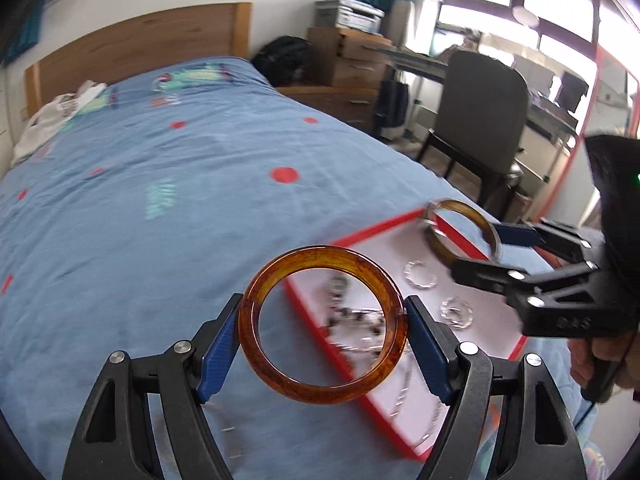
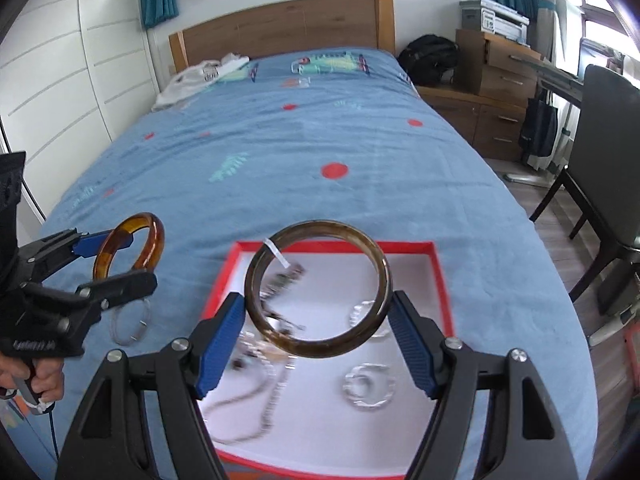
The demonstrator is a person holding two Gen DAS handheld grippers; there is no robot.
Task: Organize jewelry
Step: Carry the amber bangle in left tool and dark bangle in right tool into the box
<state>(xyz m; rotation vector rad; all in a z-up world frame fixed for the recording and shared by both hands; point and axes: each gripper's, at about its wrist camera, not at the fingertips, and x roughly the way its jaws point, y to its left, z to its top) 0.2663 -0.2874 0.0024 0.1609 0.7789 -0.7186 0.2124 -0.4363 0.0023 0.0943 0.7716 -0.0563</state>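
Your bed [image 2: 360,184] carries a red-rimmed tray [image 2: 336,245] that already holds a tangle of chains [image 2: 264,368] and clear rings [image 2: 370,386], so I judge you partway through, with both bangles and a thin hoop [image 2: 130,326] lying on the cover beside the tray not yet put away. Your left gripper [image 1: 324,330] has its fingers clamped on the amber bangle [image 1: 325,251] just left of the tray. Your right gripper [image 2: 318,306] pinches the darker bangle [image 2: 320,229] above it.
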